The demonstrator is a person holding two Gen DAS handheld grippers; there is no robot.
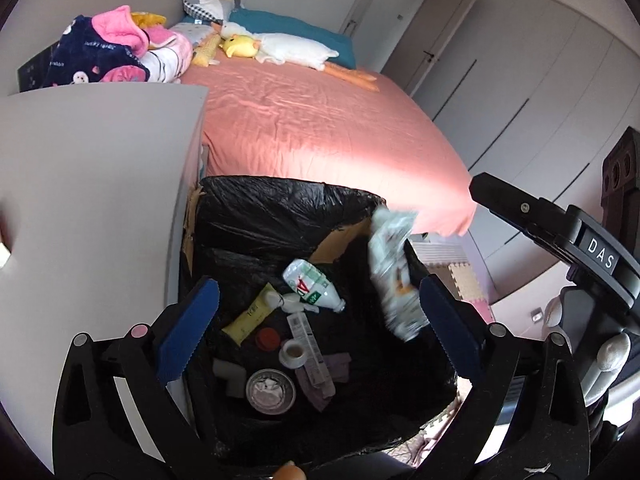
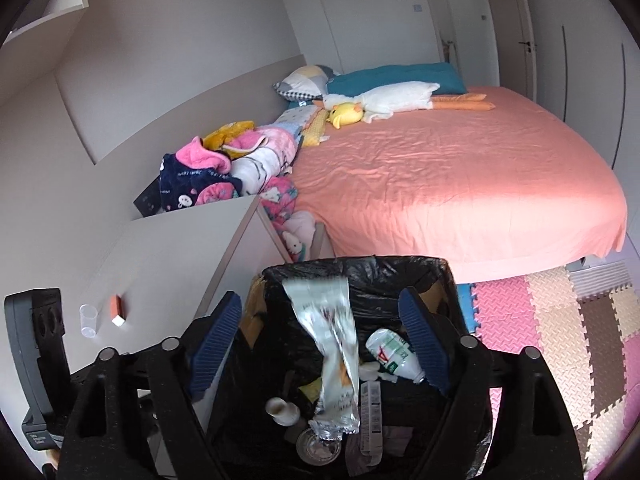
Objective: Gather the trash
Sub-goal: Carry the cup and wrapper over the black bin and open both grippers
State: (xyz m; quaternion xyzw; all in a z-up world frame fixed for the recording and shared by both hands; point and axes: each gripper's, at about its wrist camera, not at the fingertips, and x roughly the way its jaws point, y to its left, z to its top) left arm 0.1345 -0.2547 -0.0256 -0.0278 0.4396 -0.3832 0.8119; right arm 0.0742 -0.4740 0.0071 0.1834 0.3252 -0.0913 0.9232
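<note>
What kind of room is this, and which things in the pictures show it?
Most likely a bedroom in a home. A bed with a pink sheet takes up most of it, with pillows and a plush goose at its head. Wardrobe doors line the far wall.

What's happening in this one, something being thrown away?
Yes. Both handheld tools hang over a black-lined trash bin beside the bed. The right tool is open and a crumpled plastic wrapper is between its fingers, blurred and apparently dropping in. The left tool is open and empty. A plastic bottle, yellow tube and other scraps already lie inside.
</note>
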